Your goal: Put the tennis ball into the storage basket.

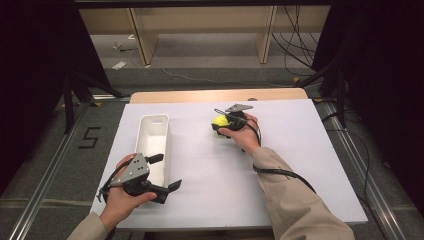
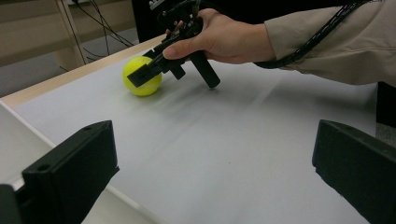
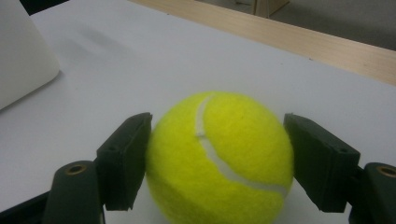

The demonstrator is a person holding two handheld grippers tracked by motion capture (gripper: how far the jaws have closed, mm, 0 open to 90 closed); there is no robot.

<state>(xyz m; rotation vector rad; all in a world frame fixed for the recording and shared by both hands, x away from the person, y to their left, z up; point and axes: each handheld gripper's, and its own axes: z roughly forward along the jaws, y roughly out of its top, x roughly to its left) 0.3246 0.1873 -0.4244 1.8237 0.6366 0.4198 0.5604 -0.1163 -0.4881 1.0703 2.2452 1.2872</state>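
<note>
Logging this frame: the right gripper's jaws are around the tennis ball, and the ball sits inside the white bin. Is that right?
Not quite. The right gripper does have its jaws around the tennis ball, but the ball sits on the white table, beside the white bin and apart from it, as the high view shows.

Your left gripper [image 2: 212, 163] frames the bottom corners, jaws wide apart over the white tabletop [image 2: 224, 140]. At upper left, your right gripper [image 2: 175, 70] straddles the tennis ball [image 2: 140, 86].
</note>
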